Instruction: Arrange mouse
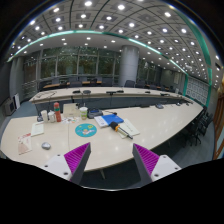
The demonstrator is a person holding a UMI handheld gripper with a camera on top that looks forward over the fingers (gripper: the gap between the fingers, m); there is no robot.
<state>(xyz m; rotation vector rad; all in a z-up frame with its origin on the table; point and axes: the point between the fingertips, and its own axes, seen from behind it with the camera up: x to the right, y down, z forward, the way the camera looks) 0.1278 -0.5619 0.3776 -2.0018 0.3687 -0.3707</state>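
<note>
My gripper is open and empty, held well above and back from a long curved beige table. The purple pads stand wide apart. A round teal mat lies on the table beyond the fingers. A small grey object, possibly the mouse, lies near the table's front edge, left of the left finger. It is too small to tell for sure.
Blue items and papers lie mid-table next to the teal mat. Small boxes and bottles stand to the left, with papers further left. Black chairs line the right side. A second long desk stands behind.
</note>
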